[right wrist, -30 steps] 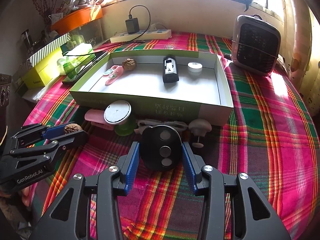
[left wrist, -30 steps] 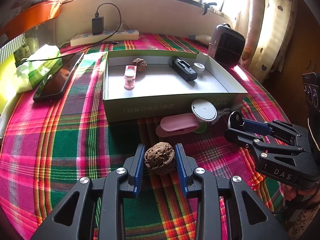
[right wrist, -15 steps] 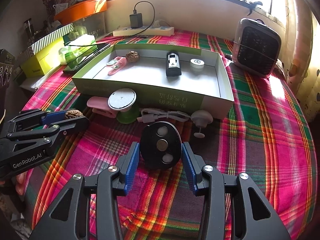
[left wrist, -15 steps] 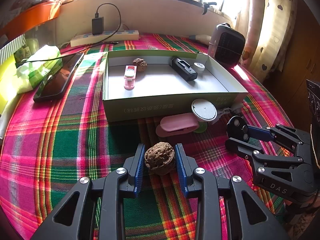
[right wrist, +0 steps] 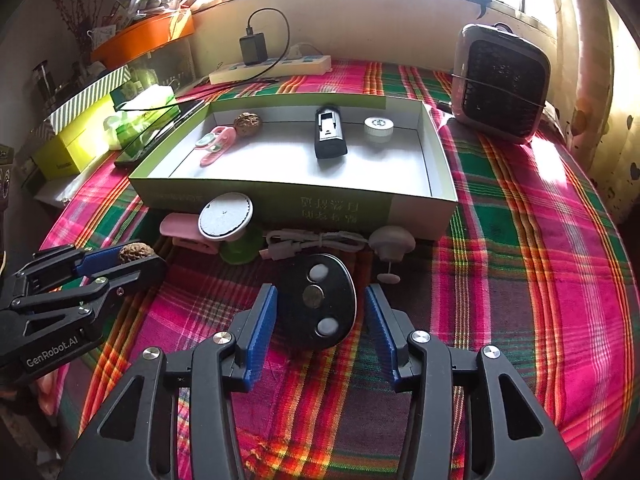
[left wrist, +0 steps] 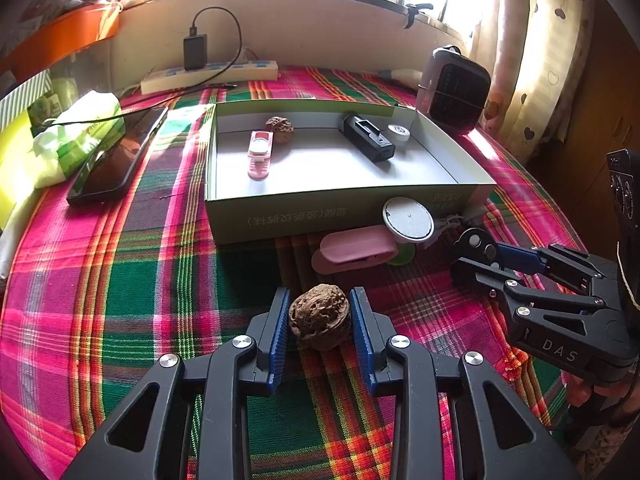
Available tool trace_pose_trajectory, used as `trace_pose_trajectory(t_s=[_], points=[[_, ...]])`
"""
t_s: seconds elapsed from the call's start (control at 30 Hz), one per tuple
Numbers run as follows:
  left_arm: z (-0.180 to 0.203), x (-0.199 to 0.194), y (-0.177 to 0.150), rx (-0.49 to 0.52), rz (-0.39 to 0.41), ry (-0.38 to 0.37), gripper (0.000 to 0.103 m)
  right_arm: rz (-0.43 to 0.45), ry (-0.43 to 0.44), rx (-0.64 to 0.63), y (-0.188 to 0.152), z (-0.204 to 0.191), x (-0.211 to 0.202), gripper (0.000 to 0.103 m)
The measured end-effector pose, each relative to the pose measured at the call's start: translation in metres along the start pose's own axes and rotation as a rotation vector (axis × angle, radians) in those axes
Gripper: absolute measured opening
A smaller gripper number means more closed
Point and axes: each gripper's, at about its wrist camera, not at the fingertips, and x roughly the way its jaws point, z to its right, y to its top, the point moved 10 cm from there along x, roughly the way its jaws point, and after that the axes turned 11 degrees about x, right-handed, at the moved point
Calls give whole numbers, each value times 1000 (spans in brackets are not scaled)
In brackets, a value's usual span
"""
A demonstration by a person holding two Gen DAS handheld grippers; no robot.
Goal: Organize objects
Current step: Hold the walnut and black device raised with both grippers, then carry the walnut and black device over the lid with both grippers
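My left gripper [left wrist: 320, 318] is shut on a brown walnut [left wrist: 319, 316], held above the plaid cloth in front of the green box [left wrist: 280, 216]; it also shows in the right wrist view [right wrist: 134, 255]. My right gripper [right wrist: 320, 314] is shut on a black oval disc with three round studs [right wrist: 318, 300], tilted between the blue pads, and appears at the right of the left wrist view [left wrist: 476, 246]. The box holds a second walnut [left wrist: 280, 129], a pink clip [left wrist: 259, 154], a black device [left wrist: 368, 138] and a small white roll [left wrist: 399, 132].
In front of the box lie a pink case [right wrist: 184, 234], a white round disc on a green base [right wrist: 226, 220], a coiled cable [right wrist: 312, 240] and a mushroom-shaped suction piece [right wrist: 391, 242]. A phone [left wrist: 118, 156], power strip [left wrist: 208, 74] and small heater [right wrist: 500, 84] surround it.
My right gripper has lifted the black disc and moved slightly back from the box. My left gripper keeps the walnut almost still.
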Motion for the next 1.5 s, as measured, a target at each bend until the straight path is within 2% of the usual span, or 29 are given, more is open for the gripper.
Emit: trace_pose_trajectory(t_s=[1.13,1.5], points=[[-2,-1,-1,4,-2,15,27,-1,28,-1,-2,-4,-1,39],[1,-14,10,10,26,13,27,27,39,1,7,-3,-13,39]])
